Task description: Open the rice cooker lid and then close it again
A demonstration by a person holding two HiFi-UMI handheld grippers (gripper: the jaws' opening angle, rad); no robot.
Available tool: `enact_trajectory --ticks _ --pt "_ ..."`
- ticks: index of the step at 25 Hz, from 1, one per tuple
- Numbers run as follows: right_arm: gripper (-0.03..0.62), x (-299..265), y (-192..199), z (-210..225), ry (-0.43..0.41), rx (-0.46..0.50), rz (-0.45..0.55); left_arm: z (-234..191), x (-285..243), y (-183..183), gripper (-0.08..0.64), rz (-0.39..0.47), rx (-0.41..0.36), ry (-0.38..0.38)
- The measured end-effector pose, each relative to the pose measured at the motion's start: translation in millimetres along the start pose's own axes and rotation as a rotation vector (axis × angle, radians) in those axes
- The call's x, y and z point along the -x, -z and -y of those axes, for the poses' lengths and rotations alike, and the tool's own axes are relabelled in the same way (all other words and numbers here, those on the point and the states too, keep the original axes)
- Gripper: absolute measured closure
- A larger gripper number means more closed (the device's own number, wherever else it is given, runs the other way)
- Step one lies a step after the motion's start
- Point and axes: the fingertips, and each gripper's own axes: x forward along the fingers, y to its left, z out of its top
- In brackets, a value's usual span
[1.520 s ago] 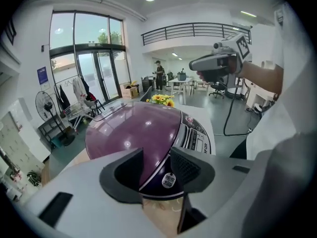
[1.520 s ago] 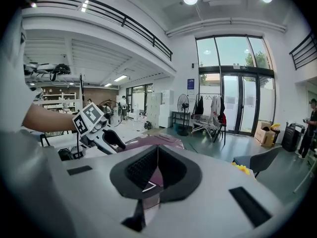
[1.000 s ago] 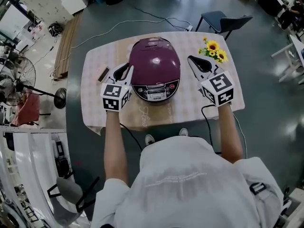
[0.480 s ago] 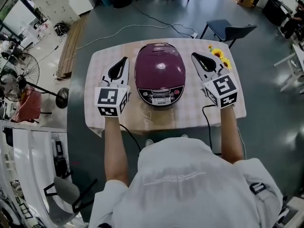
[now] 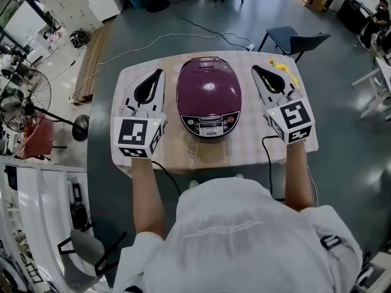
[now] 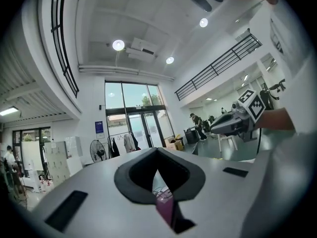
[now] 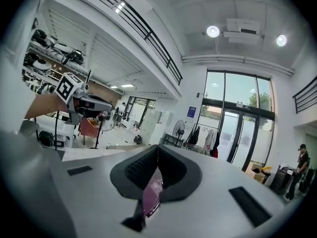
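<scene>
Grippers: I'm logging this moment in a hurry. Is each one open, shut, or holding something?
Left gripper: shut, holding nothing.
Right gripper: shut, holding nothing.

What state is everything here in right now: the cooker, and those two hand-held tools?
Rice cooker: upright on the table, lid shut.
Left gripper: jaws shut, empty, beside the cooker, not touching it.
Right gripper: jaws shut, empty, beside the cooker, not touching it.
Flowers: on the table, partly hidden behind the right gripper.
</scene>
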Motion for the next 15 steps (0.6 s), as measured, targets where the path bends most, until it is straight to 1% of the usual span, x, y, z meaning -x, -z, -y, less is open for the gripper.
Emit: enact_trajectory --ticks 5,15 --pt "0.568 1.0 -3.8 -4.8 0.001 0.014 0.000 -0.5 3.1 -4.3 0.545 0.014 -0.007 0.001" --pt "0.568 0.8 -5.2 -13.3 -0.012 0.006 -0.006 0.4 7.5 0.7 0.545 0.004 -0.010 0.005"
